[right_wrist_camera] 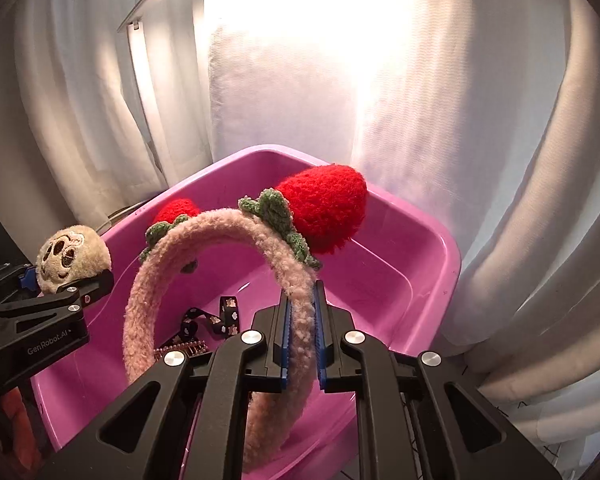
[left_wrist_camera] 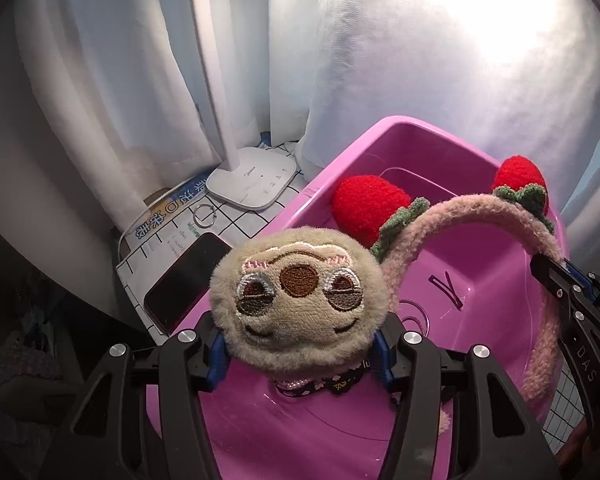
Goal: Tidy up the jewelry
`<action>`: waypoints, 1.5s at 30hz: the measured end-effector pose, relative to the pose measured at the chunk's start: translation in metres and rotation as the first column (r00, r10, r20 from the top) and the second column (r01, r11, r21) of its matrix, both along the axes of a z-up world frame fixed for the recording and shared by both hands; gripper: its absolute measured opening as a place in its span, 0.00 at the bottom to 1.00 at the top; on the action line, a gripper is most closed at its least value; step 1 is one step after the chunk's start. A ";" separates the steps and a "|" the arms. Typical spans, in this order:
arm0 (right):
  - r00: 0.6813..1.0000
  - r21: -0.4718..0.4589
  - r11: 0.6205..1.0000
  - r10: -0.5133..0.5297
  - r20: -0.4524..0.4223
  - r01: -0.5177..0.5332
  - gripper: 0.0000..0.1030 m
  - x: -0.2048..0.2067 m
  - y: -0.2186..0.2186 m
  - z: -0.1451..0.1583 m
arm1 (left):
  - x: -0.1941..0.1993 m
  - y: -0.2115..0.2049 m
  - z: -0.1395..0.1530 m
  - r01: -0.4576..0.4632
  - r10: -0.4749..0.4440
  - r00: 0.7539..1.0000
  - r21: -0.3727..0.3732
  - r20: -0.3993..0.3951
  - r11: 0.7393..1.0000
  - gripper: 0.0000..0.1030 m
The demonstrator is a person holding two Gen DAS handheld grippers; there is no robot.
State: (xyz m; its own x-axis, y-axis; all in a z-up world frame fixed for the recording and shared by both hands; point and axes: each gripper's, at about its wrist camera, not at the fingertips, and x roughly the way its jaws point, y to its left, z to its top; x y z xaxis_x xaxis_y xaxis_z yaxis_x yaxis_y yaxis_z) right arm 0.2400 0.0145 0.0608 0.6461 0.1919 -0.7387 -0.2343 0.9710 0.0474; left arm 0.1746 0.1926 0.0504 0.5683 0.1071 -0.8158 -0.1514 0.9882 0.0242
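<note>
My left gripper (left_wrist_camera: 300,356) is shut on a beige plush sloth-face accessory (left_wrist_camera: 300,292), held over the near side of a pink plastic basin (left_wrist_camera: 496,248). A fuzzy pink headband (right_wrist_camera: 220,224) with two red knitted strawberries (right_wrist_camera: 324,208) stands upright over the basin (right_wrist_camera: 400,276), and my right gripper (right_wrist_camera: 302,312) is shut on its band. In the left wrist view the right gripper (left_wrist_camera: 556,276) grips the headband (left_wrist_camera: 460,212) at the right. The right wrist view shows the left gripper (right_wrist_camera: 66,276) and the plush (right_wrist_camera: 68,256) at the left.
In the basin lie a thin hair clip (left_wrist_camera: 448,290), a black patterned ribbon (right_wrist_camera: 220,316) and a pink rhinestone clip (right_wrist_camera: 180,350). Left of the basin are a dark phone (left_wrist_camera: 188,280), a metal ring (left_wrist_camera: 205,215) and a white lamp base (left_wrist_camera: 252,178). White curtains hang behind.
</note>
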 end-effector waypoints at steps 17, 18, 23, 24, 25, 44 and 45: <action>1.000 0.039 0.999 0.014 -0.016 -0.014 0.59 -0.013 0.006 0.008 | -0.016 0.004 0.013 -0.036 0.036 0.999 0.004 0.019 0.999 0.94; 1.000 0.041 0.999 0.014 -0.017 -0.013 0.59 -0.016 0.005 0.009 | -0.017 0.004 0.014 -0.034 0.034 0.999 0.000 0.018 0.999 0.94; 1.000 0.047 0.999 0.016 -0.017 -0.015 0.59 -0.027 0.001 0.014 | -0.025 0.005 0.018 -0.051 0.051 0.999 -0.032 0.009 0.998 0.94; 1.000 0.045 0.999 0.014 -0.015 -0.013 0.59 -0.029 0.000 0.014 | -0.026 0.006 0.019 -0.058 0.058 0.998 -0.036 0.007 0.998 0.94; 1.000 0.046 0.999 0.013 -0.014 -0.012 0.59 -0.030 -0.001 0.014 | -0.027 0.006 0.019 -0.063 0.063 0.998 -0.040 0.006 0.997 0.94; 1.000 0.046 0.999 0.013 -0.008 -0.012 0.59 -0.039 -0.006 0.016 | -0.035 0.005 0.023 -0.079 0.079 0.997 -0.034 0.001 0.996 0.94; 1.000 0.044 0.999 0.013 -0.007 -0.013 0.59 -0.039 -0.006 0.016 | -0.035 0.004 0.023 -0.077 0.078 0.997 -0.034 0.001 0.996 0.94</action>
